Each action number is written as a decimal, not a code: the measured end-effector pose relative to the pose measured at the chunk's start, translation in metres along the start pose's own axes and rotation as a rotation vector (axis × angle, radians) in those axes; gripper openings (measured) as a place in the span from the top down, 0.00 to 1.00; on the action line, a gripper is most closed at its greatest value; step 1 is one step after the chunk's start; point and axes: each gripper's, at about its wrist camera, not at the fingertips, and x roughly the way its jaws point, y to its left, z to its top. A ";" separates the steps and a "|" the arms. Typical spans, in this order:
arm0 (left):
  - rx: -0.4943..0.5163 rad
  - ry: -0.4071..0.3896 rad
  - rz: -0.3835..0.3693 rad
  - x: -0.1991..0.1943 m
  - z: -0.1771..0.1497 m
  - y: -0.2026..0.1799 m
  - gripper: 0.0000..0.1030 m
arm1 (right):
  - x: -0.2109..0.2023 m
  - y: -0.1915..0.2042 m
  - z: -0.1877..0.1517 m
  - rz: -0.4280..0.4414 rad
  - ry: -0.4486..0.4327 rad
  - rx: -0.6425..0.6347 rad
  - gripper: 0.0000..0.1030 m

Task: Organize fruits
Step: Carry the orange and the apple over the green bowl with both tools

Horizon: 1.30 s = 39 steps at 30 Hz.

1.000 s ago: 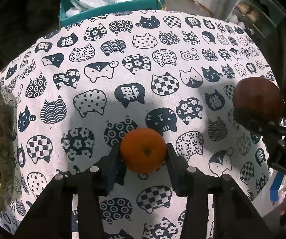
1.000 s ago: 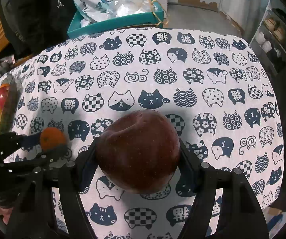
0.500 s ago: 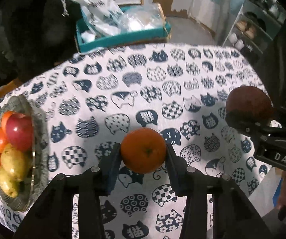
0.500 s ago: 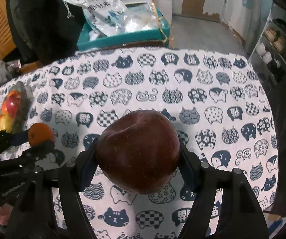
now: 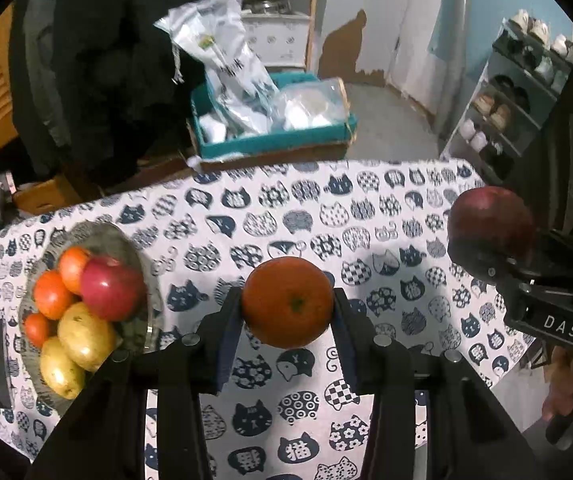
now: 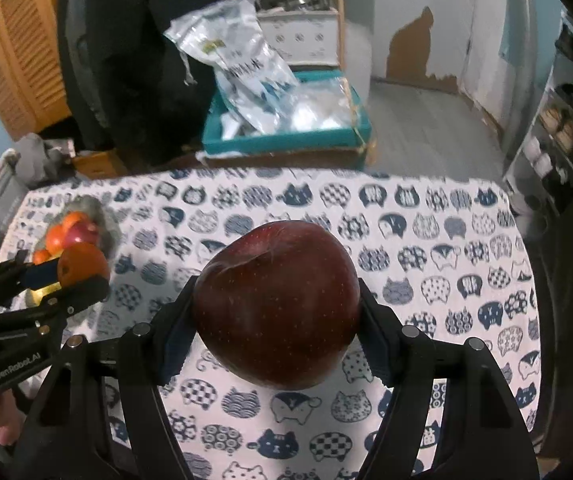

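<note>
Both fruits are up off the counter [image 5: 366, 208] now! The left gripper [image 5: 288, 312] is clamped tight on the orange [image 5: 288, 303], pads pressing both sides, carrying it above the cat-print cloth. The right gripper [image 6: 276, 312] has its jaws spread wider and closed around the big dark apple [image 6: 276, 304], which is airborne too.

Over on the left sits the bowl [image 5: 134, 248], loaded with a red apple, small oranges and a couple of yellow fruits. That pile looks like the goal, so most of the sorting reads as done.

What's left, by my judgement: these two held pieces go into the bowl. The orange is nearer to it; the dark apple hangs well to the right. No other loose fruit shows on the cloth, so these could be the final two.
</note>
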 end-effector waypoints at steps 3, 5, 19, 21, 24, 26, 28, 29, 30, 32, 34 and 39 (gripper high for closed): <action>-0.020 -0.027 0.000 -0.013 0.003 0.008 0.58 | -0.009 0.008 0.004 0.017 -0.025 -0.015 0.30; -0.028 -0.051 0.007 -0.024 0.006 0.013 0.58 | -0.016 0.013 0.007 0.031 -0.043 -0.022 0.30; -0.078 -0.152 0.050 -0.073 0.012 0.047 0.58 | -0.051 0.056 0.028 0.106 -0.134 -0.092 0.30; -0.087 -0.163 0.057 -0.078 0.012 0.053 0.58 | -0.053 0.064 0.031 0.115 -0.139 -0.104 0.30; -0.107 -0.177 0.065 -0.086 0.011 0.065 0.58 | -0.057 0.076 0.035 0.131 -0.149 -0.121 0.30; -0.117 -0.187 0.075 -0.090 0.010 0.072 0.58 | -0.058 0.084 0.037 0.140 -0.154 -0.134 0.30; -0.125 -0.195 0.091 -0.094 0.009 0.080 0.58 | -0.057 0.094 0.040 0.152 -0.155 -0.147 0.30; -0.129 -0.197 0.097 -0.095 0.008 0.081 0.58 | -0.057 0.098 0.042 0.156 -0.154 -0.152 0.30; -0.135 -0.198 0.104 -0.095 0.007 0.085 0.58 | -0.055 0.102 0.043 0.160 -0.152 -0.158 0.30; -0.154 -0.193 0.107 -0.095 0.005 0.094 0.58 | -0.052 0.111 0.045 0.171 -0.145 -0.170 0.30; -0.173 -0.189 0.108 -0.095 0.002 0.103 0.58 | -0.047 0.122 0.046 0.181 -0.136 -0.181 0.30; -0.210 -0.187 0.135 -0.098 -0.007 0.126 0.58 | -0.034 0.143 0.050 0.212 -0.108 -0.191 0.30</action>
